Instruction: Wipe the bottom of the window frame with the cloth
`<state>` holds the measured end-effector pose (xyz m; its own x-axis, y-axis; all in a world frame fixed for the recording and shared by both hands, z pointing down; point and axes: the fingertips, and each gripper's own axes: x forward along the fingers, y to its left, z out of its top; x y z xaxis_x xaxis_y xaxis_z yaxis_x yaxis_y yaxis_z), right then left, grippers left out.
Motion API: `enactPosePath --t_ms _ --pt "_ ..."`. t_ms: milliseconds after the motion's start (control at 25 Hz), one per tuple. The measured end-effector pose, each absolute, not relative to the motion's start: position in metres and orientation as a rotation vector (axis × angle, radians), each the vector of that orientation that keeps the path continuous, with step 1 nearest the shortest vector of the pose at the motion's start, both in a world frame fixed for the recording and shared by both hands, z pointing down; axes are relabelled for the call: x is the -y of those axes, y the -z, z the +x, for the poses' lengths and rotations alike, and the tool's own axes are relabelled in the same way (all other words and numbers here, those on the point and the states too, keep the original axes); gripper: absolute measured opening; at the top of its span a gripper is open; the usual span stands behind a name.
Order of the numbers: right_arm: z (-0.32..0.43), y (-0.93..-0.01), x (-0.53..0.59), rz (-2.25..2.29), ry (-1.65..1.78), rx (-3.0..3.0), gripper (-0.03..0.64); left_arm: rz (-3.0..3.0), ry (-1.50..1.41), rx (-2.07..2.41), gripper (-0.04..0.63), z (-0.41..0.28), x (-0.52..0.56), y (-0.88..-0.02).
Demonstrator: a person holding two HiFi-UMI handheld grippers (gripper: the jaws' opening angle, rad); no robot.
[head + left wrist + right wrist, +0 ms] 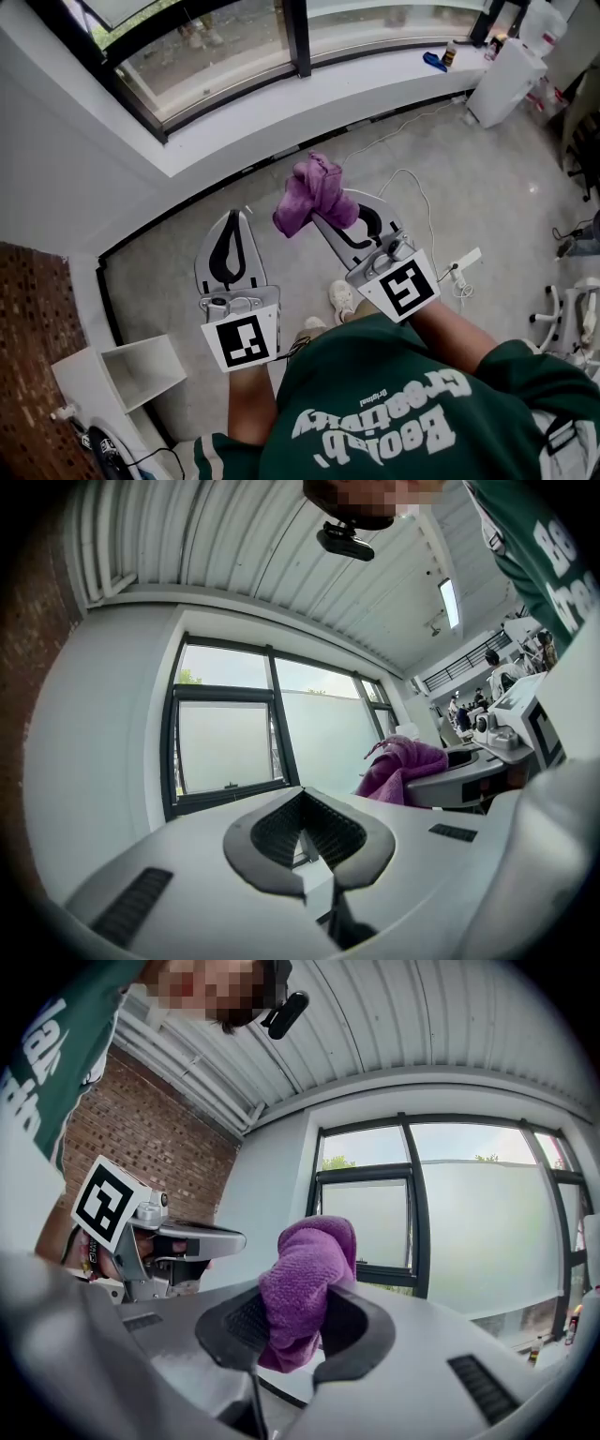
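A purple cloth (pixel 314 195) is held clamped in the right gripper (pixel 328 214); the left gripper (pixel 232 221) is closed on nothing; the window frame's bottom rail (pixel 234 94) lies ahead, well apart, stretched crosswise, judged nearer the right gripper.

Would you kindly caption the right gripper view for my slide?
Right gripper clamps a purple cloth before the dark-framed window.

Head downward; gripper views toward window (pixel 230 747)
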<state>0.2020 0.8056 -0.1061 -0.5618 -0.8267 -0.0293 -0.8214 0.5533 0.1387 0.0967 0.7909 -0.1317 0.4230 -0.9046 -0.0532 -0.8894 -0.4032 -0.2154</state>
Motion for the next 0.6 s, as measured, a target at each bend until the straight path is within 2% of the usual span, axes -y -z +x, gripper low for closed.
enactPosePath --t_ms 600 --pt "0.250 0.108 -0.719 1.416 0.217 2.815 0.106 -2.388 0.109 -1.666 0.008 0.127 -0.710 0.137"
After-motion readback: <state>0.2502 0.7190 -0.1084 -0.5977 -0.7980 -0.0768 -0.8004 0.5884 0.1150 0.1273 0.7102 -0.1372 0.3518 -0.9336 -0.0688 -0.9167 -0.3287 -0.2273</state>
